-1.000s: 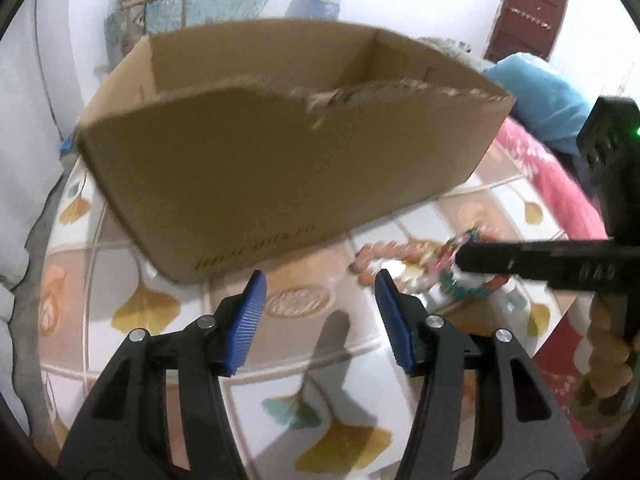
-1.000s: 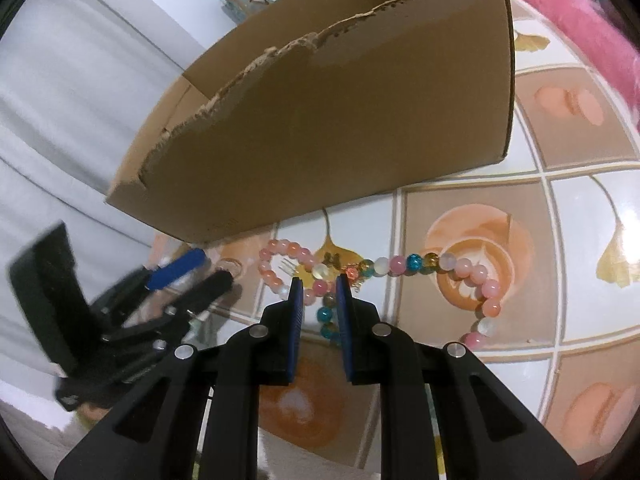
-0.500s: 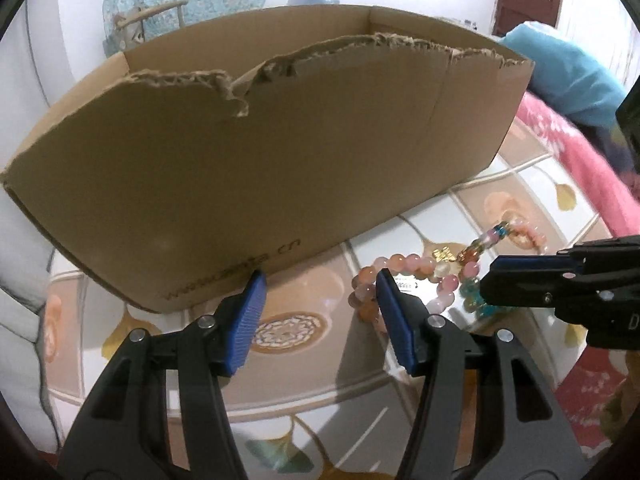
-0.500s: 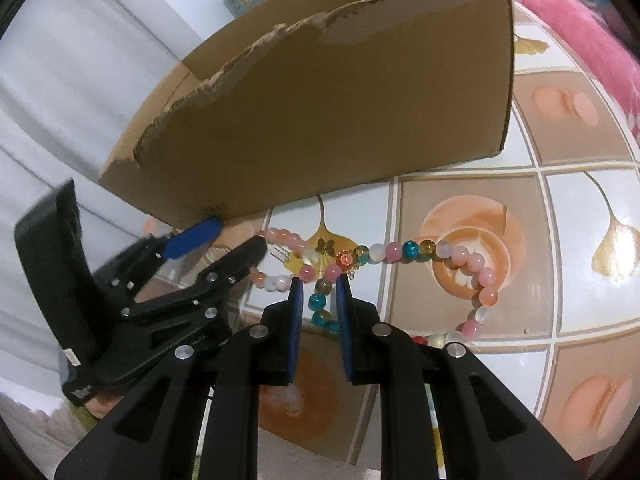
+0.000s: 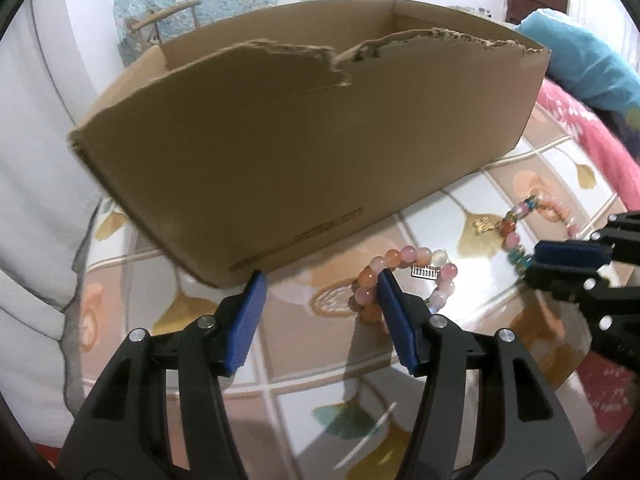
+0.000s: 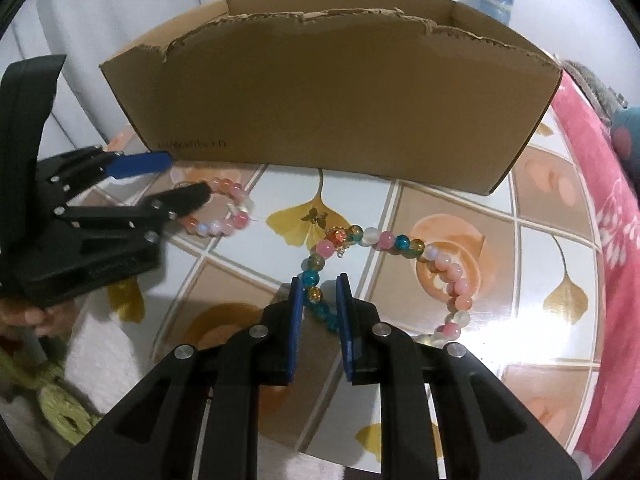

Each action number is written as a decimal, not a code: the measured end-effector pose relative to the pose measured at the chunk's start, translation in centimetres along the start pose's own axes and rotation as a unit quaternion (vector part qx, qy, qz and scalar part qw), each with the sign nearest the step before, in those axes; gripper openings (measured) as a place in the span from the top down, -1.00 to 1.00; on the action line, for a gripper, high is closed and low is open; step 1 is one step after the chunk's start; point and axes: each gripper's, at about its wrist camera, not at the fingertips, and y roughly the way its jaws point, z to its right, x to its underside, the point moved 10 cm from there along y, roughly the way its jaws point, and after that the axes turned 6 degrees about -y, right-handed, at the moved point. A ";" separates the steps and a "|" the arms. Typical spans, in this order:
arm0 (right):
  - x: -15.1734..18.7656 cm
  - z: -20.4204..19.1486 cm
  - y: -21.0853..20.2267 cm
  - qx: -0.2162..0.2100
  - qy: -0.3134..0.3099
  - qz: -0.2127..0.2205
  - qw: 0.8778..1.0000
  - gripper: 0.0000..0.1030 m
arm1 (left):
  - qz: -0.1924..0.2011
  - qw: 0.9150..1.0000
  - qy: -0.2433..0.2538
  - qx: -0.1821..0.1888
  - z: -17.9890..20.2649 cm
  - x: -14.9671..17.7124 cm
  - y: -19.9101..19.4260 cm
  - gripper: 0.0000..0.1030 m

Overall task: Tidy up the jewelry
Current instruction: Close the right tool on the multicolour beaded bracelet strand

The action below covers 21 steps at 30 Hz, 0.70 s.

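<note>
Box: cardboard box (image 6: 332, 92) stands on the bench just ahead of both grippers, open top, torn front rim; over the last second it has come square to the right wrist view, so the opening is now straight ahead of the held beads.
Bench: tiled, glossy bench top (image 6: 556, 248) with ginkgo-leaf pattern carries the box and all the beads; nothing seen on it has yet gone into the box.
Left gripper: left gripper (image 5: 318, 286) hangs apart, jaws released and holding nothing; a second ago bare bench lay between its blue pads, now its right pad stands at the rim of the small bracelet.
Right gripper: right gripper (image 6: 319, 286) is clenched narrow on the long strand, a yellow and a teal bead between its pads; the grip is unchanged across the second.
Long strand: multicolour bead strand (image 6: 400, 242) runs up from the right gripper's pads, then off to the right in a loop lying on the bench; it now lies apart from the small bracelet, which it nearly touched before.
Small bracelet: pink and orange bead bracelet (image 5: 400, 280) lies just right of the left gripper's mouth, short of the box; its little gold charm (image 5: 425, 271) faces up.
Meaning: two pieces look separated, so each can likely go into the box singly. Left gripper probably needs a small shift right before closing; the strand's trailing loop may drag when lifted.
</note>
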 end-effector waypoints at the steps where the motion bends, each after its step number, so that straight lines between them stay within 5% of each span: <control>1: 0.1 0.1 0.0 0.003 -0.002 0.000 1.000 0.67 | 0.002 1.000 0.004 -0.007 -0.3 0.1 -0.2 -0.09; 11: 1.2 2.4 -0.4 0.039 0.005 -0.006 0.999 0.67 | 0.028 0.999 0.024 -0.021 -1.4 1.0 -2.7 -0.08; 21: 1.2 3.5 -0.9 -0.011 0.048 0.000 0.999 0.67 | 0.042 0.996 0.043 0.072 4.0 0.8 -4.0 -0.08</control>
